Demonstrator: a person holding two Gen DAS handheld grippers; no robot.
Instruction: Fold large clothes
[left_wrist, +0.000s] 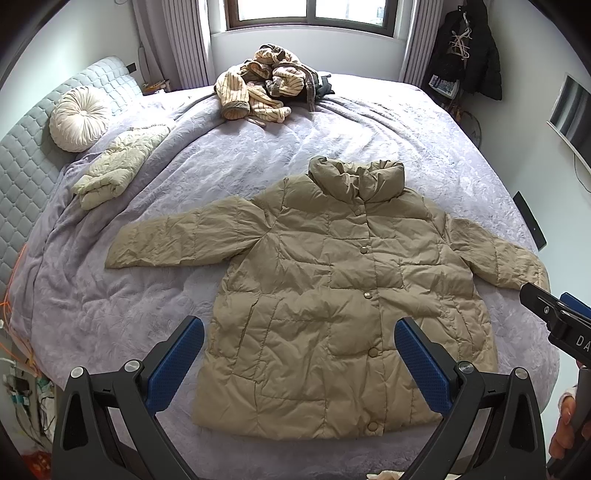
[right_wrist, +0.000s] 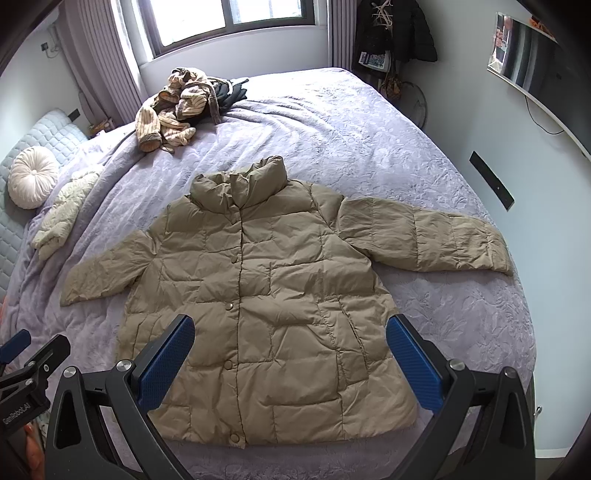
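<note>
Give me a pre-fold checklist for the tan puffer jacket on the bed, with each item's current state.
1. Tan puffer jacket lies flat, front up: ok.
2. Both sleeves spread out: ok.
3. Front snaps closed: top ones look shut, lower ones cannot tell.
4. Left gripper open, holding nothing: ok.
5. Right gripper open, holding nothing: ok.
6. Purple bedspread beside the jacket free; striped clothes pile lies far off: ok.

Both wrist views above bed (left_wrist: 369, 122), facing window (shared jacket (left_wrist: 332, 295))
</note>
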